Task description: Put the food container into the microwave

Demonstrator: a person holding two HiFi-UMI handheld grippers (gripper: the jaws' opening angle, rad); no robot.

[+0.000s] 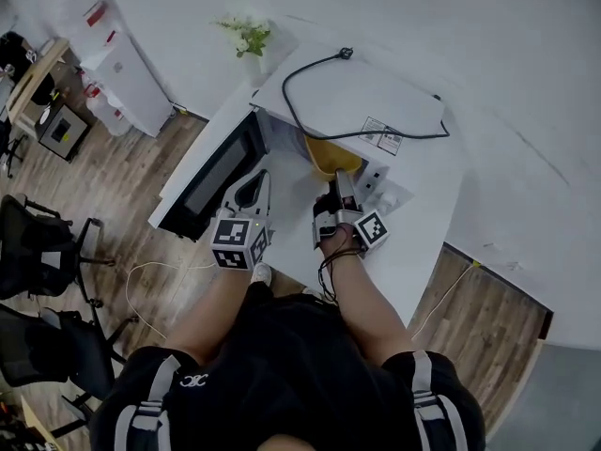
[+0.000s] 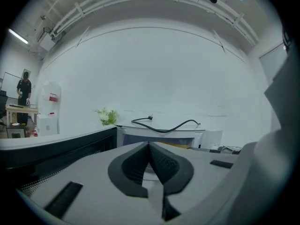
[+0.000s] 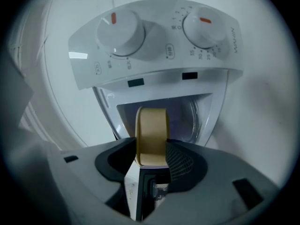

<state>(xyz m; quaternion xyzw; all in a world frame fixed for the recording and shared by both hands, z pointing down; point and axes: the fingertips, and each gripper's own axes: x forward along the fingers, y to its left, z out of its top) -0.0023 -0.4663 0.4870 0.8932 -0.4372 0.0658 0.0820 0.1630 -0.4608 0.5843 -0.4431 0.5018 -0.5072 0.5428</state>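
Observation:
The white microwave [image 1: 366,101] stands on the table with its dark door [image 1: 211,181] swung open to the left. A yellow food container [image 1: 331,155] sits at the mouth of the cavity, and my right gripper [image 1: 338,184] is shut on its rim. In the right gripper view the container [image 3: 152,135] shows edge-on between the jaws of that gripper [image 3: 151,161], with the cavity [image 3: 192,118] behind it and the two-dial control panel [image 3: 154,46] above. My left gripper [image 1: 252,191] hovers beside the door, shut and holding nothing; its tips [image 2: 150,146] meet in front of the microwave [image 2: 159,136].
A black power cable [image 1: 310,64] lies looped on the microwave's top. A small plant [image 1: 246,36] stands behind it. The white table [image 1: 423,242] runs along a wall. Office chairs [image 1: 42,252] and a water dispenser [image 1: 117,64] stand on the wooden floor to the left.

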